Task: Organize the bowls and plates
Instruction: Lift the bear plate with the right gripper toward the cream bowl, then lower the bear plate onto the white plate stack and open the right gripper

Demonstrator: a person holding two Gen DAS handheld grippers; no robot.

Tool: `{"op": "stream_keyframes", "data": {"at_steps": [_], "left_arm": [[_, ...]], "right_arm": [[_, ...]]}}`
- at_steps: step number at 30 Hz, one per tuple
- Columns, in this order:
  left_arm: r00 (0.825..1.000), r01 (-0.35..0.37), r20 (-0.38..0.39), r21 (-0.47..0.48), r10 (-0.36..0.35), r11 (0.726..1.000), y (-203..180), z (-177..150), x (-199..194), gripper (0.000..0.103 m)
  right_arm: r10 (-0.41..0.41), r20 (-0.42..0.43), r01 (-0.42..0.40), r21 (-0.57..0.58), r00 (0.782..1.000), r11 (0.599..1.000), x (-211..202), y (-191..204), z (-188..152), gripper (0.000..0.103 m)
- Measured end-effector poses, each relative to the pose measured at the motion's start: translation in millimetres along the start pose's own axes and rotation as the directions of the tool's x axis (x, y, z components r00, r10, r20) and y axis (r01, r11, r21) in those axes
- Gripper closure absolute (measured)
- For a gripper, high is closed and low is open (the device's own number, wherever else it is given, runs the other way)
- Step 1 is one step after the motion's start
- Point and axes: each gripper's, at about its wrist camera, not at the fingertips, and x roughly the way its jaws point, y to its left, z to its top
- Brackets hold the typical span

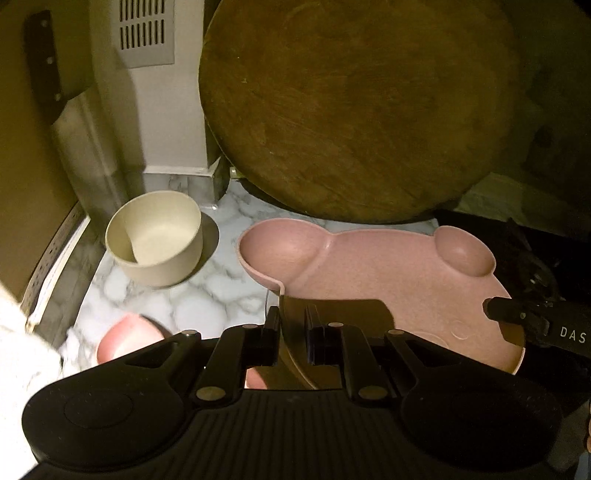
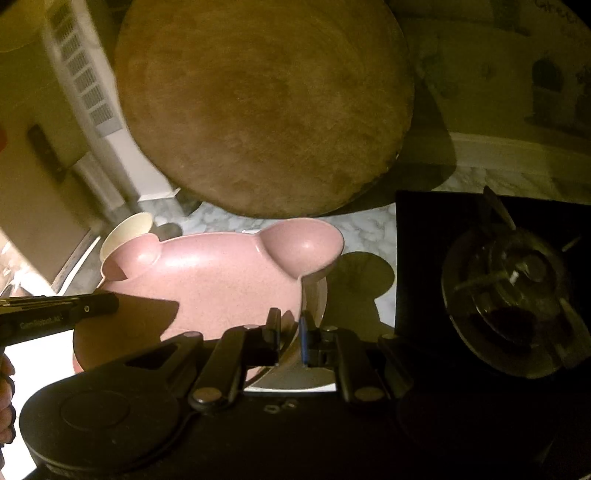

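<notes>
A pink bear-shaped plate [image 1: 388,273] with two ear cups is held above the marble counter [image 1: 207,295]. My left gripper [image 1: 293,332] is shut on the plate's left rim. My right gripper [image 2: 290,332] is shut on its right rim [image 2: 221,280]; its fingers also show at the right of the left wrist view [image 1: 517,314]. A cream bowl [image 1: 159,243] stands on the counter to the left, partly hidden behind the plate in the right wrist view [image 2: 125,232]. A small pink bowl [image 1: 125,339] sits low at the left, blurred.
A large round wooden board [image 1: 354,107] leans against the back wall. A cleaver [image 1: 62,110] hangs at the left. A black gas stove with a burner [image 2: 509,295] lies to the right. A white vented unit [image 1: 147,33] stands behind the cream bowl.
</notes>
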Motion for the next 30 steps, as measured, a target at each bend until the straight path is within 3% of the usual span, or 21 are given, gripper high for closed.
{"op": "stream_keyframes", "data": {"at_steps": [13, 30], "left_arm": [[0.999, 0.018, -0.037, 0.027, -0.017, 0.999, -1.4, 22.0, 53.8, 0.091], [0.998, 0.018, -0.065, 0.032, -0.016, 0.999, 6.1, 19.3, 74.6, 0.091]], "right_arm": [[-0.042, -0.017, 0.043, 0.058, 0.999, 0.997, 51.5, -15.0, 19.1, 0.094], [-0.081, -0.042, 0.083, 0.051, 0.996, 0.995, 73.1, -8.7, 14.0, 0.093]]}}
